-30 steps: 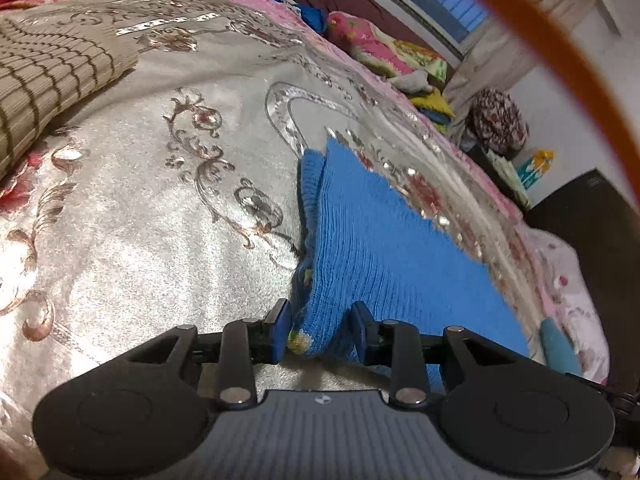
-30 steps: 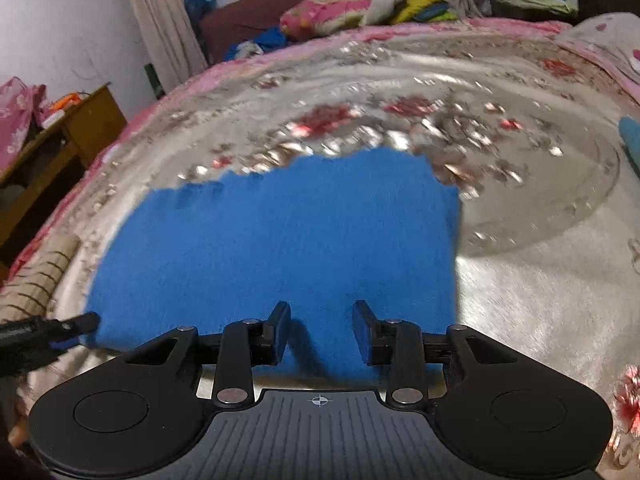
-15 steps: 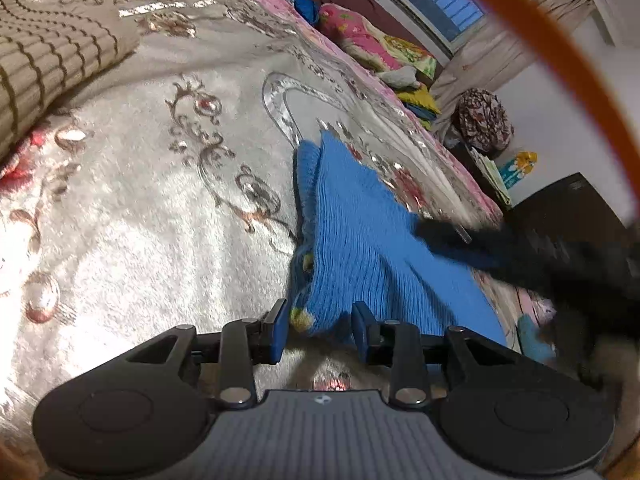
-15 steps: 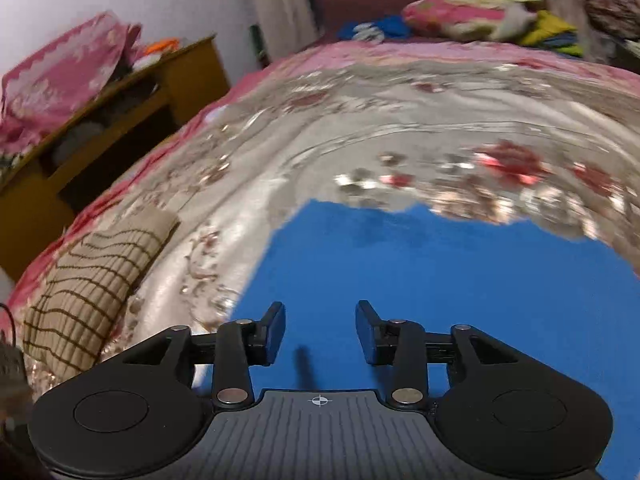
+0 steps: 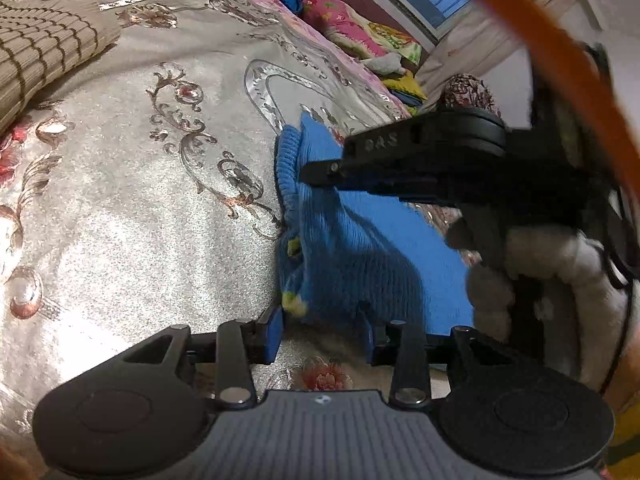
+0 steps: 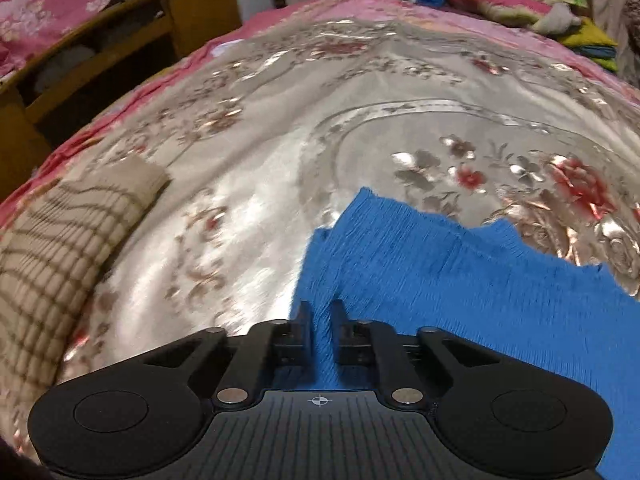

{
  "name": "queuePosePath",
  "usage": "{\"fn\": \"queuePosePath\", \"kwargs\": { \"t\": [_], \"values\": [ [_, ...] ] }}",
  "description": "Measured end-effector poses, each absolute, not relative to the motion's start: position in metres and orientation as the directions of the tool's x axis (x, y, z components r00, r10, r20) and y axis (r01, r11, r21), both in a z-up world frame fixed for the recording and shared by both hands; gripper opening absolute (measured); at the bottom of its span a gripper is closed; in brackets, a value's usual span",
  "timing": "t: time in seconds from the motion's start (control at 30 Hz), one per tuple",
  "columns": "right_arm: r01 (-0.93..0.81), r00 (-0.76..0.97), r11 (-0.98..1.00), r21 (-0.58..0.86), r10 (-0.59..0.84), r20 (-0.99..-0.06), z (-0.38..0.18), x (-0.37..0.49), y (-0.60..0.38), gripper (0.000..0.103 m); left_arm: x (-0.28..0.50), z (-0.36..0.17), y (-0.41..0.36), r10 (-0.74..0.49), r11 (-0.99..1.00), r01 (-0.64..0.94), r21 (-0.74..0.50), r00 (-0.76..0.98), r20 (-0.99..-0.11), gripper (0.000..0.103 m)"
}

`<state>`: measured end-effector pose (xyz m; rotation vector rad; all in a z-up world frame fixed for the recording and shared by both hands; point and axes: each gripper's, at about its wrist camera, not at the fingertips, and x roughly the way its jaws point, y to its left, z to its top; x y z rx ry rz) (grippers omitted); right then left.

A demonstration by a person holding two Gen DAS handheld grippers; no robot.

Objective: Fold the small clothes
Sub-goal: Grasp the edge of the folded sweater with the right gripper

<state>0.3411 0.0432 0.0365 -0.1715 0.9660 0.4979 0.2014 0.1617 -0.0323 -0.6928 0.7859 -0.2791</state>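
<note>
Blue knit sweater [image 5: 360, 248] lies flat on the silver floral bedspread [image 5: 140, 208], well in from its pink edge. Left gripper [image 5: 322, 330] sits with jaws apart at the sweater's near hem, fabric between them. Right gripper [image 6: 320, 328] has its jaws pinched together on the sweater's ribbed edge. A folded striped beige garment [image 6: 52, 248] rests near the bedspread's left edge.

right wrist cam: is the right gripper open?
No, the right gripper is shut on a fold of the blue knit garment.
</note>
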Motion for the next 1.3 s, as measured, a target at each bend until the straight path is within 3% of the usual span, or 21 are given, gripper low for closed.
{"fn": "queuePosePath", "kwargs": {
  "t": [0.1,0.27,0.33,0.4,0.67,0.8,1.03,1.13,1.3],
  "values": [
    [-0.509,0.451,0.855,0.095,0.360,-0.817,0.043,0.329,0.043,0.008,0.199,-0.030,0.164,-0.477,0.742,-0.009,-0.671,0.696,-0.537,0.042],
    [-0.477,0.491,0.878,0.022,0.288,-0.822,0.043,0.339,0.053,0.013,0.198,-0.031,0.162,-0.474,0.746,-0.013,-0.665,0.692,-0.545,0.044],
    [-0.471,0.507,0.882,-0.009,0.262,-0.821,0.045,0.341,0.059,0.032,0.196,-0.031,0.161,-0.477,0.742,-0.014,-0.670,0.691,-0.543,0.044],
    [-0.478,0.524,0.877,-0.055,0.235,-0.819,0.045,0.342,0.067,0.043,0.196,-0.031,0.160,-0.482,0.739,-0.009,-0.674,0.692,-0.538,0.044],
    [-0.483,0.519,0.855,-0.189,0.106,-0.848,0.016,0.356,0.096,0.046,0.194,-0.031,0.159,-0.498,0.732,0.002,-0.681,0.684,-0.533,0.047],
    [-0.500,0.525,0.838,-0.216,0.096,-0.845,0.014,0.356,0.099,0.043,0.192,-0.032,0.157,-0.501,0.732,0.005,-0.681,0.680,-0.535,0.049],
    [-0.505,0.526,0.835,-0.217,0.100,-0.844,0.017,0.356,0.090,0.025,0.190,-0.034,0.152,-0.493,0.748,0.005,-0.664,0.674,-0.550,0.050],
    [-0.503,0.519,0.843,-0.191,0.118,-0.847,0.020,0.358,0.086,0.016,0.188,-0.030,0.148,-0.472,0.772,0.017,-0.636,0.686,-0.554,0.055],
    [-0.496,0.499,0.862,-0.109,0.180,-0.848,0.034,0.360,0.071,0.011,0.190,-0.031,0.144,-0.462,0.781,0.030,-0.624,0.700,-0.545,0.061]
  ]
}}
